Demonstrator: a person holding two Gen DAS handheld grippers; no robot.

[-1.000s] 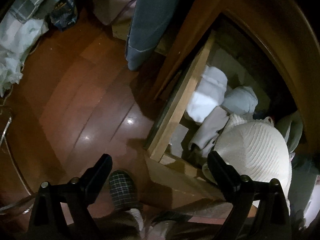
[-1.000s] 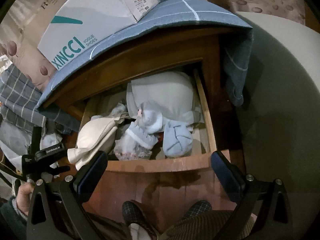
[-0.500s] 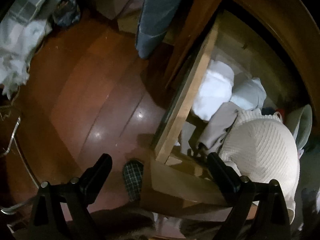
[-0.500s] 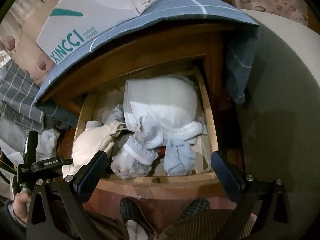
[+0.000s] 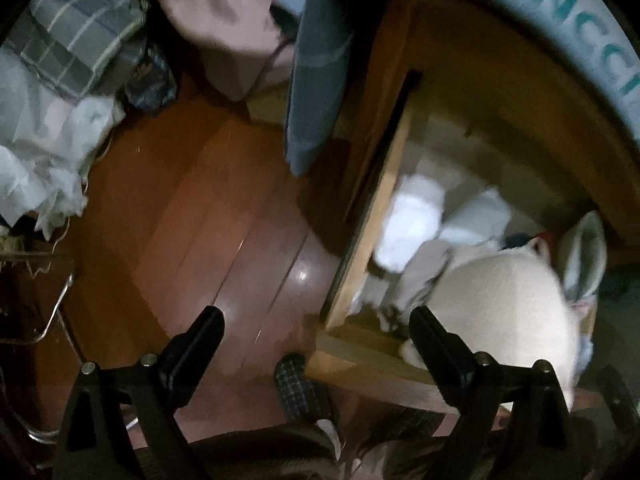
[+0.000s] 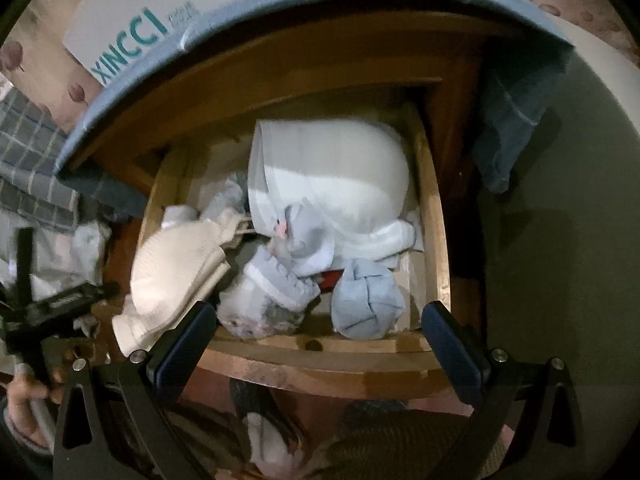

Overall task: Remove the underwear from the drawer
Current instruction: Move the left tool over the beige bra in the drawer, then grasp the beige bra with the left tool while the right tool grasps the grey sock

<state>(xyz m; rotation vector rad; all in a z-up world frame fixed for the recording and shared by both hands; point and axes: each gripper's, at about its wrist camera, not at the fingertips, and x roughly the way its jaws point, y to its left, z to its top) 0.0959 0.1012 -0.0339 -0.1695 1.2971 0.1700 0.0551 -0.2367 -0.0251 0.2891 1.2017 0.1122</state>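
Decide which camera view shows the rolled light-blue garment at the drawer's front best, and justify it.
The right wrist view: the rolled light-blue garment sits whole and unobstructed inside the drawer. The left wrist view does not clearly show it.

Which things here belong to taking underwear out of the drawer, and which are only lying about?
For the job:
- open wooden drawer
- cream bra at its left edge
- large white bra
- rolled blue garment
- right gripper, open
- left gripper, open

Lying about:
- shoe box on top
- blue cloth
- checked cloth
- wooden floor
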